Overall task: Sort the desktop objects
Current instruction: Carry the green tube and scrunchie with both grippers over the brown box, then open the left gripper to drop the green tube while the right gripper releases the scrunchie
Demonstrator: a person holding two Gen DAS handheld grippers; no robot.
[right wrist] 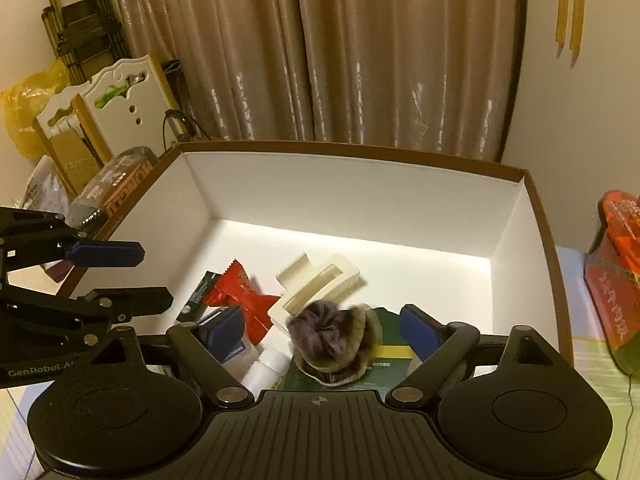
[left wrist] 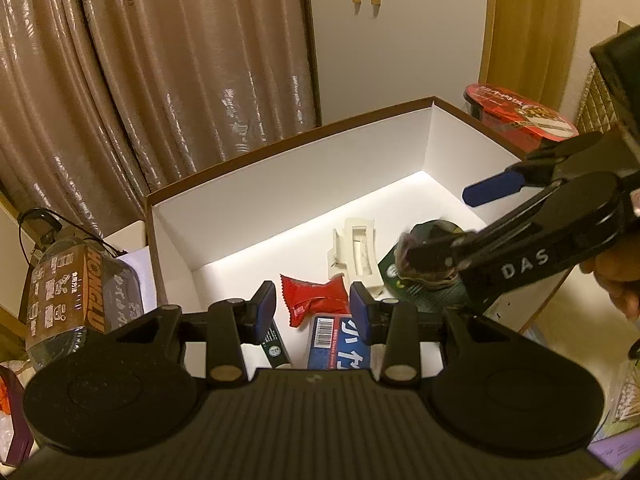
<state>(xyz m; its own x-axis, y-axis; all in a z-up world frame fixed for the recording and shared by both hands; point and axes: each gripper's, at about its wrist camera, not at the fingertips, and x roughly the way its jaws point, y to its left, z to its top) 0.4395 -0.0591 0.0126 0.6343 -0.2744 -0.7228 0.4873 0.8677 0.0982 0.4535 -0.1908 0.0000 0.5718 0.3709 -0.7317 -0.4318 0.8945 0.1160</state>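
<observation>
A white box with a brown rim holds a cream hair claw, a red snack packet, a blue carton, a white tube and a green packet. A blurred grey-brown scrunchie lies on the green packet, between the wide-spread fingers of my right gripper, which is open and clear of it. My left gripper hovers open over the red packet and blue carton, holding nothing.
A water bottle with a brown label stands outside the box's left wall. A red instant-noodle bowl sits beyond the right wall. Curtains and a wall rise behind the box. A hand holds the right gripper.
</observation>
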